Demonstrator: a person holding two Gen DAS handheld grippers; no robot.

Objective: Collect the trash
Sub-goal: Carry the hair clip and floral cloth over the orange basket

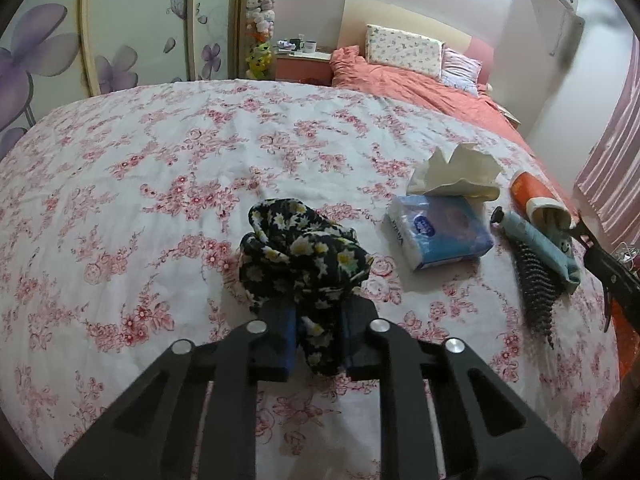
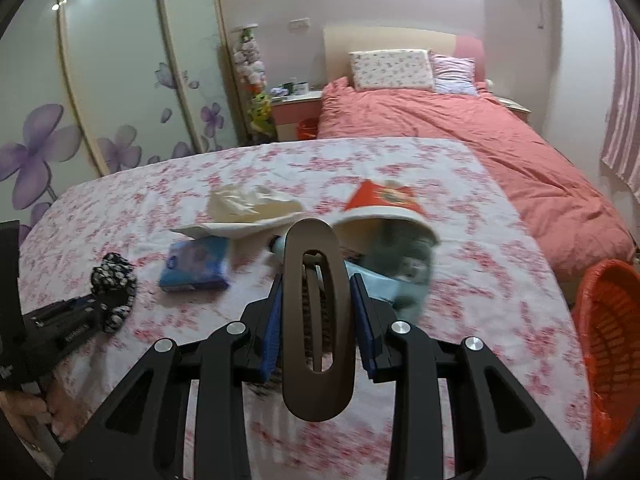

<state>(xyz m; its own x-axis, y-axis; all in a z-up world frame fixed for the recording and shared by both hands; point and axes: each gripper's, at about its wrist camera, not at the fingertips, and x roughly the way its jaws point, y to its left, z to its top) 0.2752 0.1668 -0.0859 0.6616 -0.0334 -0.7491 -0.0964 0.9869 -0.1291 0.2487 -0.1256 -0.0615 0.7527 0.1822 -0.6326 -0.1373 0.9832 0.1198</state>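
Brown hair clip (image 2: 318, 320) clamped between right fingers (image 2: 273, 336) above bed (image 2: 460, 216).

Both wrist views near bed (image 1: 160, 152), facing headboard; right blurred, perhaps higher

black left gripper (image 1: 318, 334), angular linkage arms with triangular cut-outs, round silver pivot screws, blue pads (image 1: 289, 340) on the inner finger faces. same build on right gripper (image 2: 318, 322): matte black, silver screws, ribbed blue pads (image 2: 272, 336). small white lettering on left gripper's side, unreadable.
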